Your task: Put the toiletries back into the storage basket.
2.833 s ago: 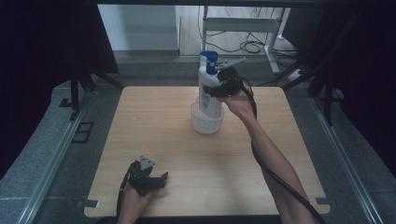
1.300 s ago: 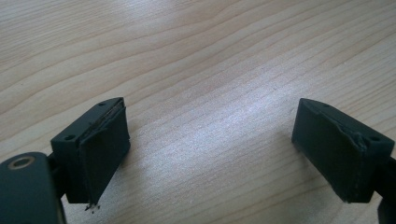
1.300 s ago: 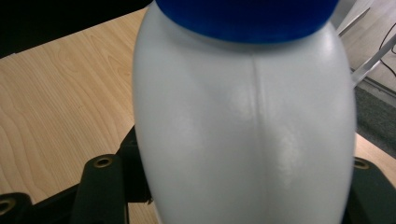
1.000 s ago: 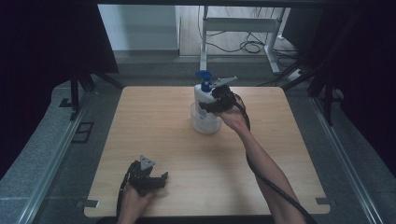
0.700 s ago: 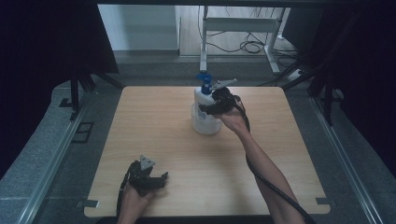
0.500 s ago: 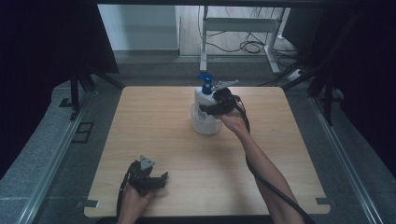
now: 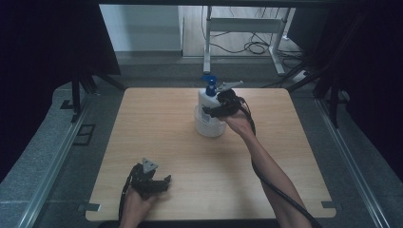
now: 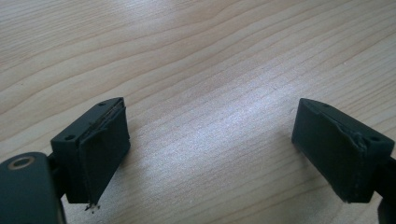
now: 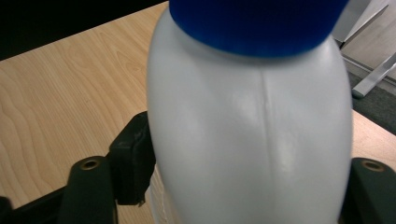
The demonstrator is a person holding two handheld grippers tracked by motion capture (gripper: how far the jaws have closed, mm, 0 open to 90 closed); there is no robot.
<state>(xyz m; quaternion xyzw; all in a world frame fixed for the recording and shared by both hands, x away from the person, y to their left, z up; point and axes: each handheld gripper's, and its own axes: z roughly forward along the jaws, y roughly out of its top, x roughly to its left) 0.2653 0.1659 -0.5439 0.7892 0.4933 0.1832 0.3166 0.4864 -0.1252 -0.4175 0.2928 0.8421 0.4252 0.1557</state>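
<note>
A white bottle (image 7: 207, 100) with a blue pump cap (image 7: 208, 80) stands upright in a pale round cup (image 7: 209, 127) at the far middle of the wooden table (image 7: 157, 123). My right gripper (image 7: 211, 109) reaches in from the right, one jaw on each side of the bottle's upper body. Its jaws have just been opening. In the right gripper view the bottle (image 9: 252, 130) is between them, and the left pad (image 9: 135, 163) sits at its side without clearly pressing. My left gripper (image 7: 165, 182) rests near the front edge, open (image 8: 210, 154) over bare wood.
Grey floor and metal rails (image 7: 52, 161) run along both sides of the table. Beyond the far edge stand a desk frame (image 7: 247, 28) and loose cables (image 7: 254, 47). Bare wood lies between the cup and the left gripper.
Since the earliest frame the right hand has lowered the bottle into the cup. Over the last second both hands have stayed where they were.
</note>
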